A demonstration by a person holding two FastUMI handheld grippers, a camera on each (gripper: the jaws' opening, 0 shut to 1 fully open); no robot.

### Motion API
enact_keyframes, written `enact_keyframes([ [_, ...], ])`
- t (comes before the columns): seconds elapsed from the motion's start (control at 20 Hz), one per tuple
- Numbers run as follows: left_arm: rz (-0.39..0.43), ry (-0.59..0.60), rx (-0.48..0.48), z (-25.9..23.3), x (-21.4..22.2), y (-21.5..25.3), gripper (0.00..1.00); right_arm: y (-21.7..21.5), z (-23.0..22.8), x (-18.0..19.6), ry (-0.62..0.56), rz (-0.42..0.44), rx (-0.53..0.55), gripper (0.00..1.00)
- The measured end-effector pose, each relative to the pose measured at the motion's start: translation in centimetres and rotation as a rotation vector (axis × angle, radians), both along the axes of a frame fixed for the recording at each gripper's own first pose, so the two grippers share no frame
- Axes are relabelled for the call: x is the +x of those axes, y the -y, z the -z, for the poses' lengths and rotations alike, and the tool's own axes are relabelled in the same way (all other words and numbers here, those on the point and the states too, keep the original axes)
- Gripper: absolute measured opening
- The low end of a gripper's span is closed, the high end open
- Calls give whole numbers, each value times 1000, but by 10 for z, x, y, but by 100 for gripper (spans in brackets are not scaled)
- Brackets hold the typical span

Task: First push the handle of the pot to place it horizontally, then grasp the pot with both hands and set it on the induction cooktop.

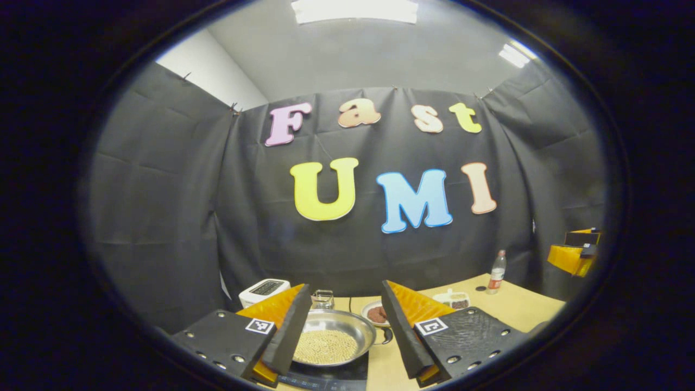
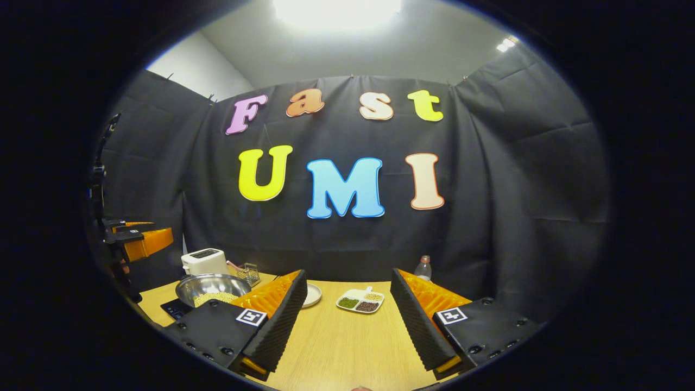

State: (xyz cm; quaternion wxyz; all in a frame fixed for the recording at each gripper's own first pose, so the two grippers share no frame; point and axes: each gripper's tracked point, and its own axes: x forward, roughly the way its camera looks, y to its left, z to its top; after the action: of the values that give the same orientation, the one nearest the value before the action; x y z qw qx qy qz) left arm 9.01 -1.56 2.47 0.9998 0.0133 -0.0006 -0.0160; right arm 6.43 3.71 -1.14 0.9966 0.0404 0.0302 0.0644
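A steel pot point(image 1: 334, 334) holding pale beans sits on the black induction cooktop point(image 1: 326, 376), its dark handle point(image 1: 386, 335) pointing right. My left gripper point(image 1: 345, 315) hangs open above the pot, a finger on each side and touching nothing. In the right gripper view the same pot point(image 2: 213, 289) rests on the cooktop point(image 2: 172, 309) at the left. My right gripper point(image 2: 347, 282) is open over the wooden table point(image 2: 347, 347) with nothing between its fingers. Each gripper also appears in the other's view: the right gripper point(image 1: 575, 252) far right, the left gripper point(image 2: 138, 241) far left.
A white toaster point(image 2: 203, 262) and a wire holder point(image 2: 248, 273) stand behind the pot. On the table lie a small plate point(image 2: 312, 295), a divided tray of beans point(image 2: 360, 300) and a bottle point(image 2: 423, 267) by the wall. A dish of red beans point(image 1: 376, 313) sits beside the pot.
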Motion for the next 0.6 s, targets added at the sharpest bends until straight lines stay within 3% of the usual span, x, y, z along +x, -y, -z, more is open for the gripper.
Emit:
enact_keyframes([
  [0.1,0,13,1,-11,-28,14,79,21,-7,-22,9,3,11,92],
  [0.3,11,38,12,-32,-75,34,75,55,-18,-64,37,19,-17,97],
  [0.35,14,46,14,-37,-85,37,75,61,-21,-75,45,25,-30,92],
  [0.45,26,52,7,-41,-103,41,75,65,-24,-95,53,33,-44,97],
  [0.6,38,41,2,-39,-123,37,75,66,-25,-111,47,54,-35,97],
])
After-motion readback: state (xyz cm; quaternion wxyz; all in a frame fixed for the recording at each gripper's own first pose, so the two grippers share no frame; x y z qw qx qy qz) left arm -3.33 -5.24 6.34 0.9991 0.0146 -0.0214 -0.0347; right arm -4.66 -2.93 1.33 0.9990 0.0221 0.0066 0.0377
